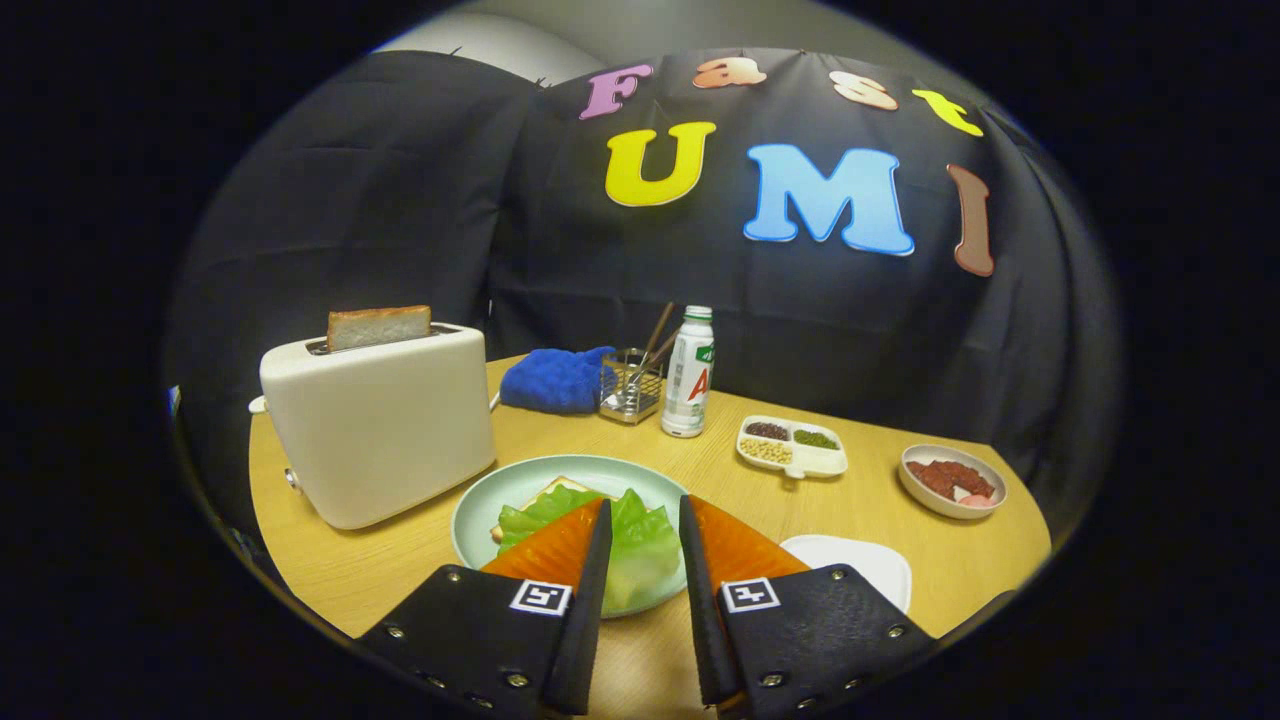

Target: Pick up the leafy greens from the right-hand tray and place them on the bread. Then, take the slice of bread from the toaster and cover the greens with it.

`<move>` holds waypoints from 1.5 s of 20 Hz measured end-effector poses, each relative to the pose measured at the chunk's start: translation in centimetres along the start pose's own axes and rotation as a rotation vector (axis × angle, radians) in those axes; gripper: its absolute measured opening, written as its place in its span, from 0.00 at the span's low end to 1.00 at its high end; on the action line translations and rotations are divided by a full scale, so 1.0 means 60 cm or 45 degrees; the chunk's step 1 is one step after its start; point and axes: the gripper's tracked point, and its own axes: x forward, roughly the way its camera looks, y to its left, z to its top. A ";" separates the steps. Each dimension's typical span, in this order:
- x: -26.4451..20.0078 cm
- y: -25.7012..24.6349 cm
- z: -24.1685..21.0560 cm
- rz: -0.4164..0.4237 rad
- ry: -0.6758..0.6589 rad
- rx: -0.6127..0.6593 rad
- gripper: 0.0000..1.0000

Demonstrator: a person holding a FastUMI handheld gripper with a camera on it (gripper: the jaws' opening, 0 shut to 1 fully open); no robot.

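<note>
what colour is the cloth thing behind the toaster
Bright blue: the soft blue cloth mitt, seen in the gripper view beyond the open tool.

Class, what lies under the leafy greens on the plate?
A bread slice peeks out beneath the greens on the plate; most of it is covered. The open gripper hovers above, holding nothing.

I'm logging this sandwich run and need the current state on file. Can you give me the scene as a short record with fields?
gripper: open, fingers apart over the plate, gripping nothing
greens: lying on the bread in the pale green plate, seen between the fingers
toaster: cream, beside the plate
toast: slice standing up out of the toaster slot
white tray: by the fingers, opposite the toaster
stage: greens placed; toast not yet taken
</note>
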 end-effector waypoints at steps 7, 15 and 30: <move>-0.017 0.050 0.024 0.020 -0.081 0.043 0.49; -0.060 0.123 0.083 -0.128 -0.151 0.238 0.49; -0.057 0.279 0.165 -0.108 -0.170 0.188 0.49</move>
